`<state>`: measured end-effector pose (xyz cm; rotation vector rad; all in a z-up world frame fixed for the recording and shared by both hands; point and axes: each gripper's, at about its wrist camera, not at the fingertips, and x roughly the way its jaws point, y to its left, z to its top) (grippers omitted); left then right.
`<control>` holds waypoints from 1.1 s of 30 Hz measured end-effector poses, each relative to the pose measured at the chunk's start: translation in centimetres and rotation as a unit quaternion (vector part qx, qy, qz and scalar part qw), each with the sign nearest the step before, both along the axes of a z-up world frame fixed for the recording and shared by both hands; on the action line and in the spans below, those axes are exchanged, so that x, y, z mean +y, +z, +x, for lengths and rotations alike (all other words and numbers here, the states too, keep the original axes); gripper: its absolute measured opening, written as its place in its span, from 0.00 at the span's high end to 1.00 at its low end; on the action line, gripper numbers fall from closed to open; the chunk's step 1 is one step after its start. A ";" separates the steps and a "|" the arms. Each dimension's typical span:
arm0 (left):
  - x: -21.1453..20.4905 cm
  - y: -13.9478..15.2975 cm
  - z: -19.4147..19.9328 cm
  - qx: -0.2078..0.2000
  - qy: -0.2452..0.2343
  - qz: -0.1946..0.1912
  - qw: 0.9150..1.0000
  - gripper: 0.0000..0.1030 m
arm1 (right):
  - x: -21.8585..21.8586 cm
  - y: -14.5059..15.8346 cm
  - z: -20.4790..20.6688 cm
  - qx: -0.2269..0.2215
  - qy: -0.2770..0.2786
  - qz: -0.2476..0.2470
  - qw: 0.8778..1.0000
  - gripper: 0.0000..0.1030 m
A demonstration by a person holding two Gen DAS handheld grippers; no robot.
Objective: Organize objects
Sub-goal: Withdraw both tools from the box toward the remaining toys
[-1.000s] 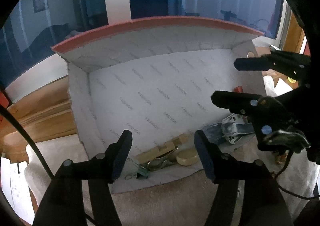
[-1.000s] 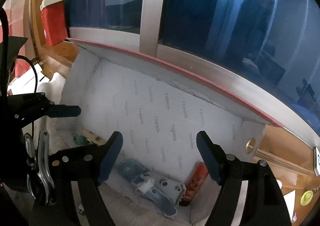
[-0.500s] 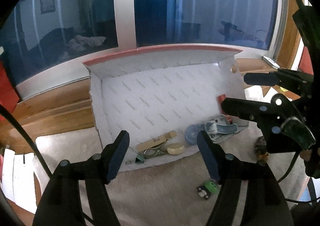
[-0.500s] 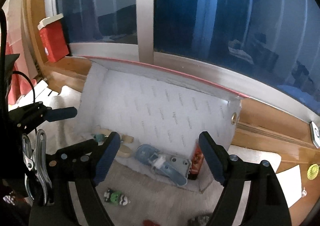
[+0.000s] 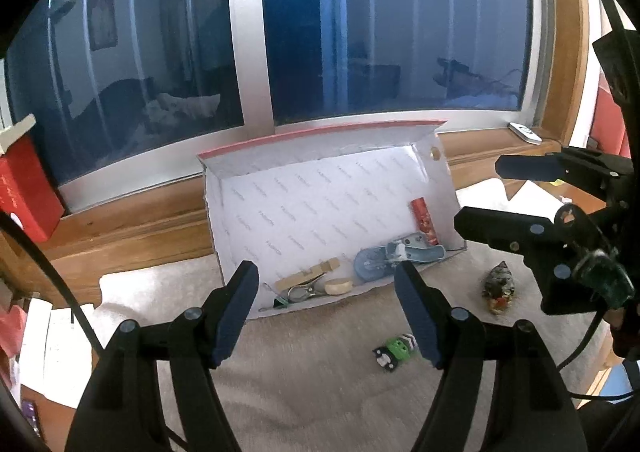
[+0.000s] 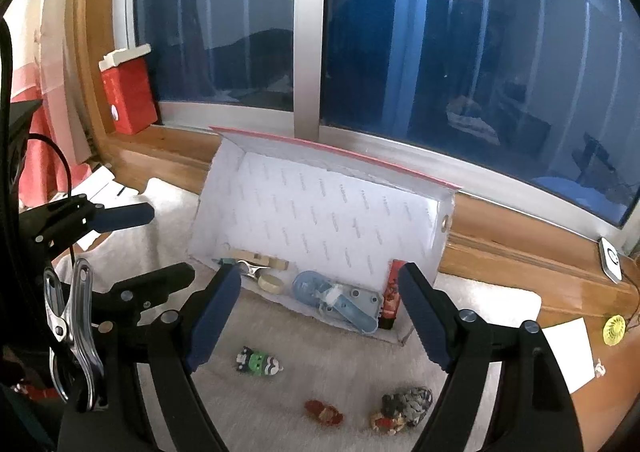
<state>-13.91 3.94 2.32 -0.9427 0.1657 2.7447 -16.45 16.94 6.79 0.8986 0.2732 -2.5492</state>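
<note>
The white box [image 6: 320, 212] at the window-side edge of the carpet [image 6: 312, 384] already holds a blue slipper [image 6: 340, 300], while a green toy [image 6: 260, 363] remains outside, with left gripper [image 5: 326, 316] and right gripper [image 6: 320, 318] jaws spread, empty.

Our left gripper [image 5: 326, 308]: jaws wide, empty, angled down. Our right gripper [image 6: 320, 314]: likewise, just beside it.

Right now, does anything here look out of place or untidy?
Yes. Three small things lie loose on the mat outside the box: a green toy, a red piece and a grey figure. The box itself lies on its side, open toward the cameras, with the sorted things inside.
</note>
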 end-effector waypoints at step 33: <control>1.2 0.2 4.3 0.005 -0.006 -0.008 1.000 0.30 | 1.1 -0.9 4.2 -0.022 -0.007 -0.009 1.000 0.19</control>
